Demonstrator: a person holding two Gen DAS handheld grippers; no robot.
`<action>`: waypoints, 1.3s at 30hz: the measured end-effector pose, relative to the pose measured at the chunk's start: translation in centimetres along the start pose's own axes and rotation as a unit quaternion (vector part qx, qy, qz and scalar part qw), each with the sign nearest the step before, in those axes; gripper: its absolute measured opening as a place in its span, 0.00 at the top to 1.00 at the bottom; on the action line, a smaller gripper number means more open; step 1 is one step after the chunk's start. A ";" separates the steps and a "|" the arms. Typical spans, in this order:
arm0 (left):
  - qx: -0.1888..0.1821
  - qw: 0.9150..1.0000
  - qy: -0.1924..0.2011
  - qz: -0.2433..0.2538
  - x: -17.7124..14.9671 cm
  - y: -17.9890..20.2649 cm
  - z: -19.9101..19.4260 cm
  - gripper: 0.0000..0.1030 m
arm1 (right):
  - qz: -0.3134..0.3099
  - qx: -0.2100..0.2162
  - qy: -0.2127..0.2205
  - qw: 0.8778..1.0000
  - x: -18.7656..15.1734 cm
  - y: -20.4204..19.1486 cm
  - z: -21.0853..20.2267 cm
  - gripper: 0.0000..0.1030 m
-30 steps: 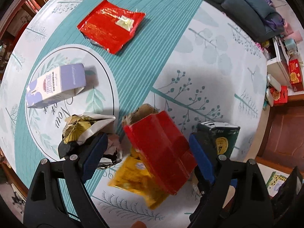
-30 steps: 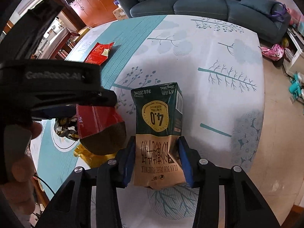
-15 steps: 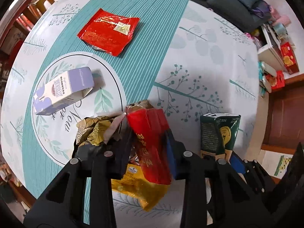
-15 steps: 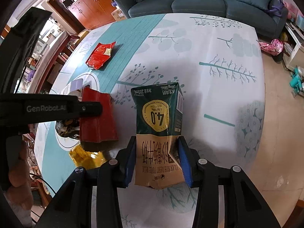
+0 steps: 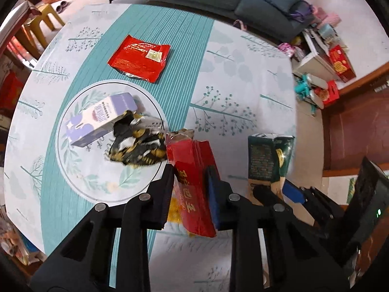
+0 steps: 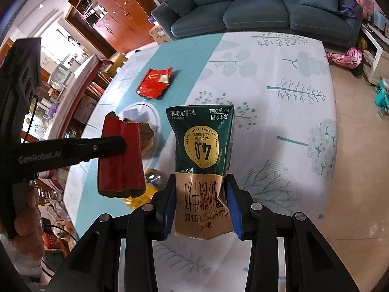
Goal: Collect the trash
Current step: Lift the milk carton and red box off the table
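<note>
My left gripper (image 5: 192,182) is shut on a red carton (image 5: 194,177) and holds it above the table; the carton also shows in the right wrist view (image 6: 121,158). My right gripper (image 6: 200,202) is shut on a green and tan milk carton (image 6: 203,160), held upright above the table; it shows at the right of the left wrist view (image 5: 267,158). On the table lie a flat red foil wrapper (image 5: 139,58), a purple and white milk carton (image 5: 102,119), a crumpled black and gold wrapper (image 5: 136,146) and a yellow wrapper (image 5: 175,209) under the red carton.
The round table (image 5: 243,80) has a white and teal leaf-print cloth. A blue sofa (image 6: 262,9) stands behind it. Boxes and toys lie on the floor at the right (image 5: 328,73). Wooden cabinets (image 6: 114,14) stand at the back left.
My left gripper closed on the red carton and lifted it off the yellow wrapper. The right gripper kept its hold on the green carton and rose a little.
</note>
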State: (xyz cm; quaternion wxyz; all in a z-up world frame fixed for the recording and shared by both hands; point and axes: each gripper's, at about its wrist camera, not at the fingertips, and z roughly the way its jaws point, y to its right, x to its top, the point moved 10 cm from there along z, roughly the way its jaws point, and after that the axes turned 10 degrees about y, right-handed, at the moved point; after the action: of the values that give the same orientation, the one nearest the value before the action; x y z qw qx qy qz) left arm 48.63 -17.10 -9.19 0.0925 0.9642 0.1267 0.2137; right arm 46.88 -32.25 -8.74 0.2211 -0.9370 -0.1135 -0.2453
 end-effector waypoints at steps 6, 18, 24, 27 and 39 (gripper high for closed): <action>-0.021 1.000 0.011 0.018 -1.9 -1.7 -4.7 0.78 | 0.007 0.009 0.016 1.000 -1.2 -2.5 -2.9 0.64; -0.072 0.994 0.017 0.085 -9.0 -7.7 -12.7 0.78 | 0.045 -0.013 0.054 0.997 -9.3 -11.5 -8.5 0.64; -0.114 0.981 0.025 0.154 -14.0 -10.8 -16.5 0.78 | 0.082 -0.057 0.091 0.991 -16.4 -18.0 -11.3 0.64; -0.135 0.974 0.027 0.181 -16.7 -12.8 -18.4 0.78 | 0.108 -0.075 0.105 0.986 -20.2 -20.9 -12.2 0.64; -0.145 0.951 -0.005 0.274 -29.5 -19.9 -20.9 0.78 | 0.191 -0.116 0.092 0.970 -35.4 -29.5 -13.8 0.64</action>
State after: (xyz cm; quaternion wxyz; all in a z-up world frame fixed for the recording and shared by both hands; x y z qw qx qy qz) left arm 9.60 -3.91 -6.60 0.1697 0.9391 -0.1753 0.2421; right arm 1.56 -16.61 -5.40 0.1631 -0.9340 0.1172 -0.2954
